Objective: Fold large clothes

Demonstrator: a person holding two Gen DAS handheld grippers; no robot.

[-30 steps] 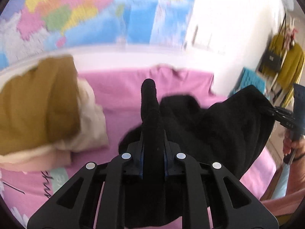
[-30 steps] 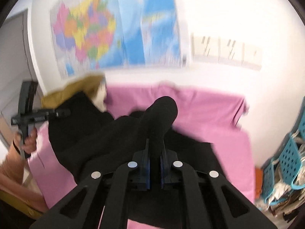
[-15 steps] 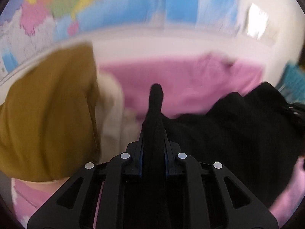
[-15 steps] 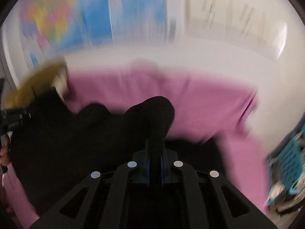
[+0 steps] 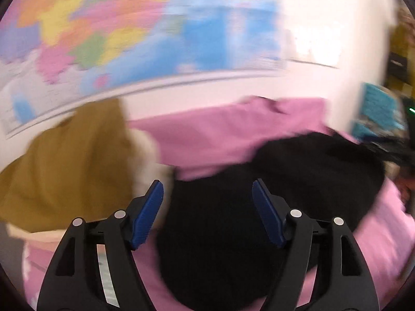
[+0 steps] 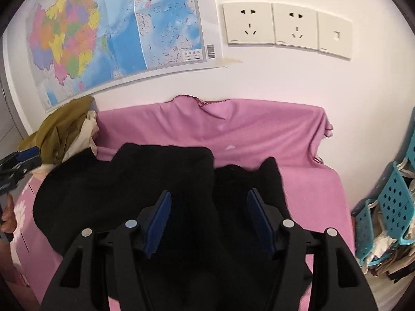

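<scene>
Black garment (image 6: pixel 145 178) lies rumpled on pink sheet (image 6: pixel 259 129); partly folded.

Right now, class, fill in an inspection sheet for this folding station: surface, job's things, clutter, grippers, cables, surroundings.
Surface: pink sheet covers the bed.
Job's things: black garment lies heaped on the sheet.
Clutter: olive and cream clothes pile at the far left corner.
Grippers: left gripper open, right gripper open, both above the black garment, holding nothing.
Cables: nothing seen.
Surroundings: wall map, wall sockets, blue baskets at right.
</scene>
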